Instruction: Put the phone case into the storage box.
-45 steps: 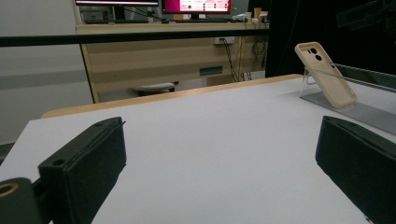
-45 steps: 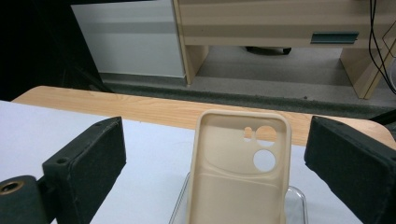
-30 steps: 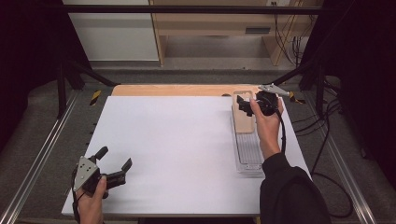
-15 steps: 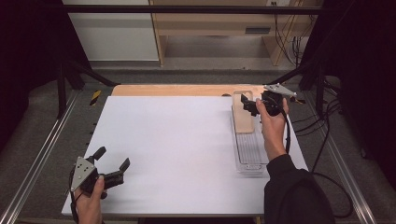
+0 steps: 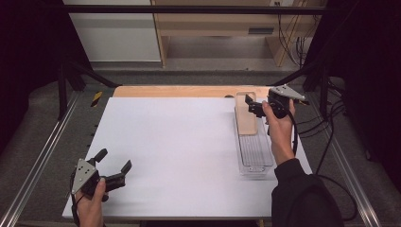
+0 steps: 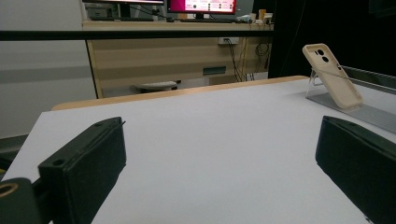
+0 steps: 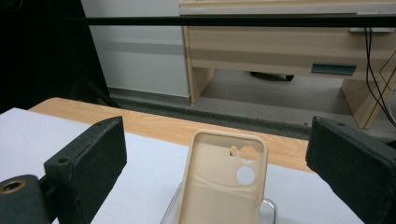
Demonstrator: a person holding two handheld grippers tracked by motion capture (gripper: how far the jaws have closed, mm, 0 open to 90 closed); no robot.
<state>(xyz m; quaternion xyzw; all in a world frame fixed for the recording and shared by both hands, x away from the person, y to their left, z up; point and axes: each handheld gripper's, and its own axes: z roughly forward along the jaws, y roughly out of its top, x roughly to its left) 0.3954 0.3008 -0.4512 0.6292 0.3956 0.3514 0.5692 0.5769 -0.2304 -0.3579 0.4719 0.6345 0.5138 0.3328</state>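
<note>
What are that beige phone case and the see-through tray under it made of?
The phone case looks like soft matte silicone or rubbery plastic: even beige, no glare, rounded camera cutouts. The tray seems to be clear hard plastic, perhaps acrylic: the white table shows through it and its edges catch light.

From above we look forward and down over the worktop (image 5: pixel 179 146); both claw cameras skim it low, sharing the phone case (image 7: pixel 224 186).
</note>
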